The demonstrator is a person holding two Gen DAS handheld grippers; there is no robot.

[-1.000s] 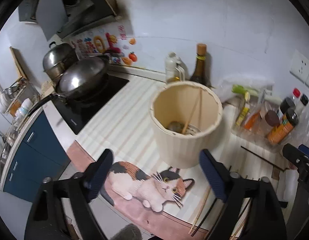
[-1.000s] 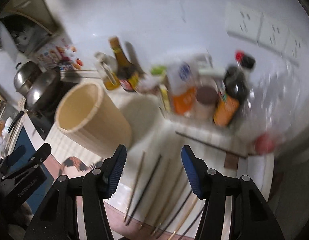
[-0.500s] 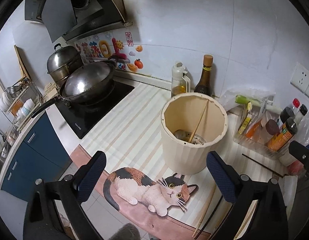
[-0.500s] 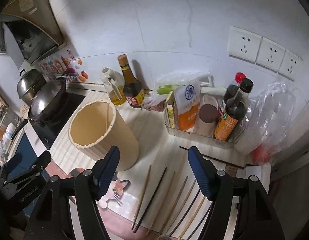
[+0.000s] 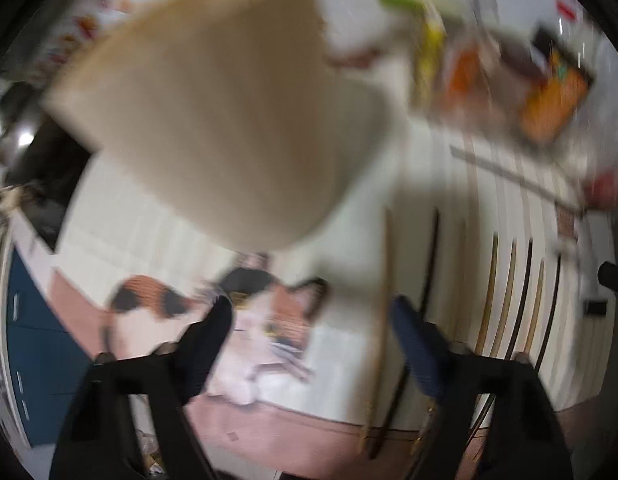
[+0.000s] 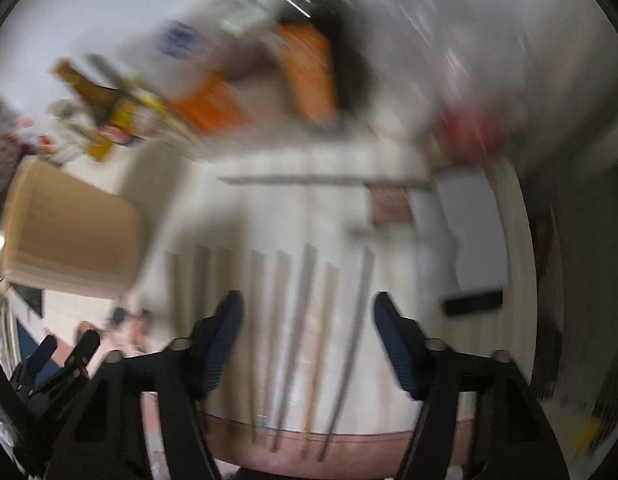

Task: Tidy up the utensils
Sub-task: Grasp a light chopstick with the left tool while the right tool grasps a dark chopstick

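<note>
Left wrist view: motion blur is smearing detail.
Left gripper (image 5: 311, 322): jaws are standing wide apart, gripping nothing.
Holder (image 5: 225, 108): cream ribbed tub is sitting ahead on the striped mat (image 5: 449, 184), above the cat picture (image 5: 265, 332).
Chopsticks (image 5: 509, 292): loose sticks are lying side by side on the mat, right of the tub; one pale stick (image 5: 383, 304) is passing just inside the right finger.

Right wrist view: also blurring.
Right gripper (image 6: 307, 326): jaws are spread wide, empty, hanging over the chopstick row (image 6: 309, 320).
Handling judgement: sticks are appearing light, stiff, thin and likely slippery; pinching one near mid-length should limit pivoting.
</note>
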